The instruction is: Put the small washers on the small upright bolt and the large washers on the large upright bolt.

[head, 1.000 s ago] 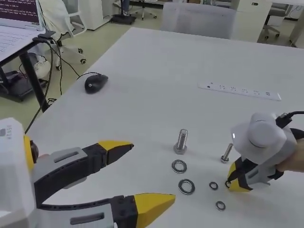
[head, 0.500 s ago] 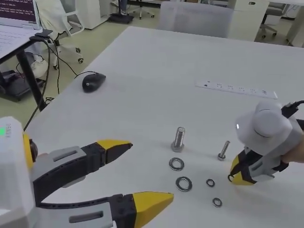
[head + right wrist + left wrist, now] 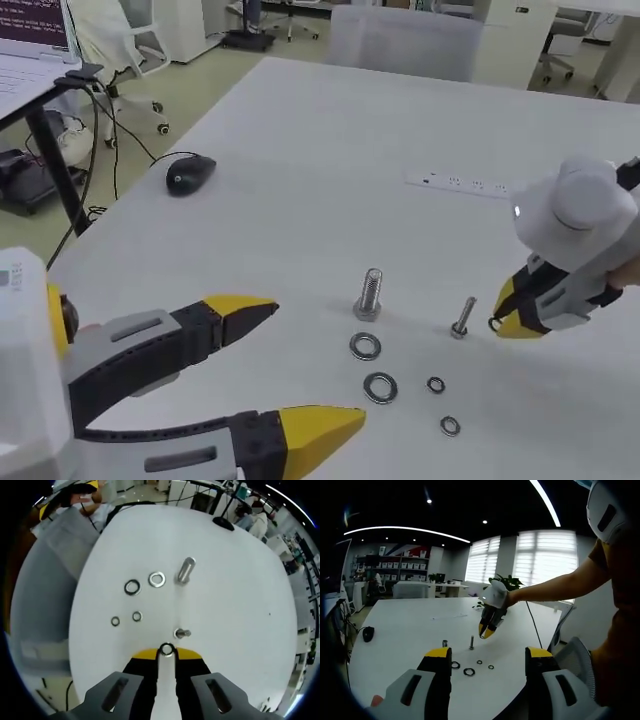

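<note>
A small washer is pinched in the closed right tongs, held near the small bolt; the left tongs are spread wide, empty.

I see a white table. On it: mouse at left, power strip at the far side, large bolt and small bolt upright, apart. Lying flat nearer me: large washer, second large washer, small washer, second small washer.

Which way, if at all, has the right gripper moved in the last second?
Yes: right gripper went from the loose small washers up beside the small bolt.
</note>
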Available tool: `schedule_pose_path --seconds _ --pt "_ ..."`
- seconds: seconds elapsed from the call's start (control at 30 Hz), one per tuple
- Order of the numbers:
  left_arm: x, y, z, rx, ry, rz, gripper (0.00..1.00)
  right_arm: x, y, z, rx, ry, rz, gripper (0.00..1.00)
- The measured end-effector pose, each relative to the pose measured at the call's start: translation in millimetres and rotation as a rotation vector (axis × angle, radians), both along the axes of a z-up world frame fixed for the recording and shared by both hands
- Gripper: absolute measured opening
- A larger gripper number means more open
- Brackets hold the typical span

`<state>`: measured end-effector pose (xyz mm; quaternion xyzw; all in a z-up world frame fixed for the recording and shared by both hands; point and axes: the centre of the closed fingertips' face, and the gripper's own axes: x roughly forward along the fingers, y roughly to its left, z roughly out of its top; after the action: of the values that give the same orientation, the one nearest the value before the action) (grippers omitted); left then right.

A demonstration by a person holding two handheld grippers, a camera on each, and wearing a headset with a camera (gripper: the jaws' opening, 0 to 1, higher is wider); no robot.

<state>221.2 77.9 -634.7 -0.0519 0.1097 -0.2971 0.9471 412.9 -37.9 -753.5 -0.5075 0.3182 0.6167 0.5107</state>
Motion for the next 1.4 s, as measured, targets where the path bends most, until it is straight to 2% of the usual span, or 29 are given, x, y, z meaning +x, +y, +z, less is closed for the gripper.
schedule_pose_path --seconds 0.23,0.67,1.17,1.4 --pt "2.5 2.2 0.0 -0.001 -0.001 0.003 0.59 17.6 17.8 14.1 -0.006 -0.033 0.023 0.12" --pt "5.1 5.9 -1.4 -0.005 0.004 0.011 0.59 20.4 21.3 -3.7 -0.064 -0.014 0.042 0.12" --pt "6.8 9.6 -3.5 -0.008 0.008 0.02 0.59 20.3 23.9 -17.3 -0.081 0.001 0.049 0.12" --pt "6.9 10.0 -5.5 -0.009 0.015 0.022 0.59 20.1 23.8 -29.9 -0.085 0.013 0.049 0.12"
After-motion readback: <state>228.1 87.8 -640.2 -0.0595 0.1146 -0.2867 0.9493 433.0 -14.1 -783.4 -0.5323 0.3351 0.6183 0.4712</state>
